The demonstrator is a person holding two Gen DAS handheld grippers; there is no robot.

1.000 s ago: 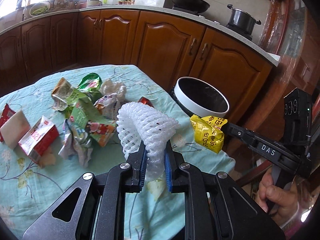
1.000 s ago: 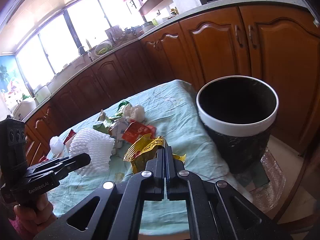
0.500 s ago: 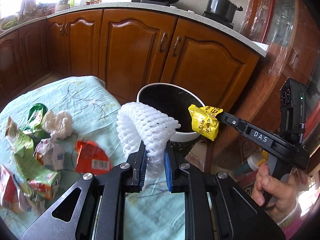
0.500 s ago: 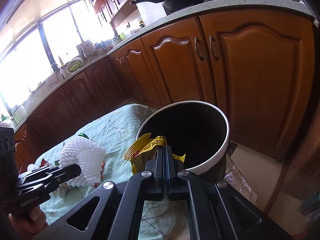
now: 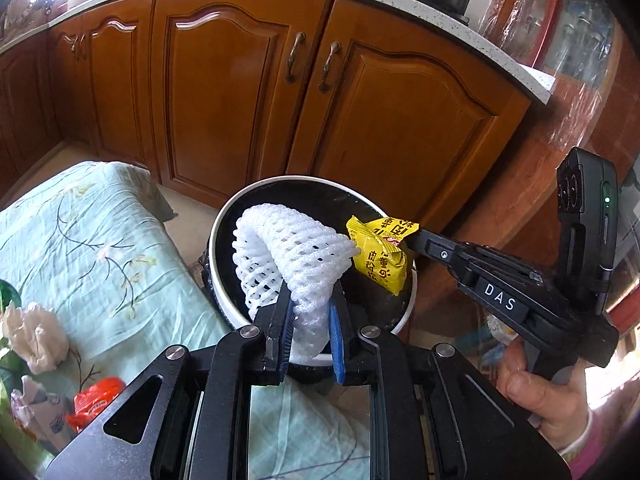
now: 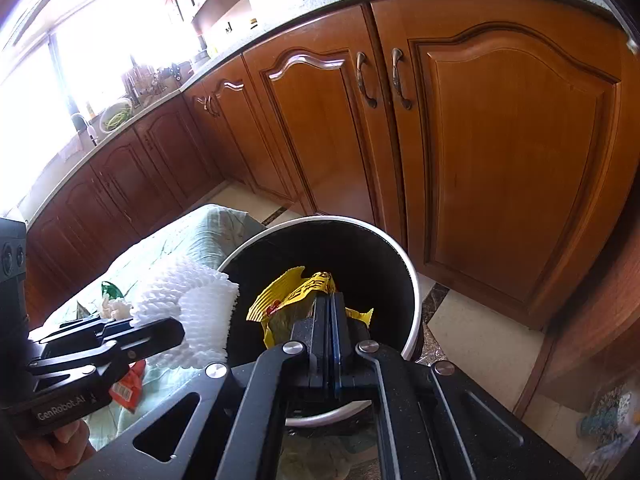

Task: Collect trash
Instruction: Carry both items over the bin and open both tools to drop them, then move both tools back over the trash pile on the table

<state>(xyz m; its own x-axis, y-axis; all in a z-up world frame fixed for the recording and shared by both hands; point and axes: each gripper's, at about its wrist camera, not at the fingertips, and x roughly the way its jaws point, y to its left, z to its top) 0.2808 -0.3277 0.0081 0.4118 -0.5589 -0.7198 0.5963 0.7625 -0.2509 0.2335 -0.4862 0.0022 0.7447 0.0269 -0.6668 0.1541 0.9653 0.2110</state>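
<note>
My left gripper (image 5: 308,304) is shut on a white foam fruit net (image 5: 288,256) and holds it over the open mouth of the round white-rimmed trash bin (image 5: 224,216). My right gripper (image 6: 330,312) is shut on a yellow snack wrapper (image 6: 292,292) and holds it above the same bin (image 6: 412,280). In the left wrist view the right gripper (image 5: 416,236) comes in from the right with the yellow wrapper (image 5: 380,256) just touching the net. In the right wrist view the left gripper (image 6: 176,328) holds the net (image 6: 192,304) at the bin's left rim.
The bin stands on the floor by the corner of a table with a light green floral cloth (image 5: 92,248). A crumpled white tissue (image 5: 36,336), a red wrapper (image 5: 96,400) and other trash lie at the table's left. Brown wooden cabinets (image 5: 240,80) stand close behind the bin.
Both grippers have swung right from the table, carrying the net and the yellow wrapper, and now hang over the bin's mouth. Both grips are unchanged.
</note>
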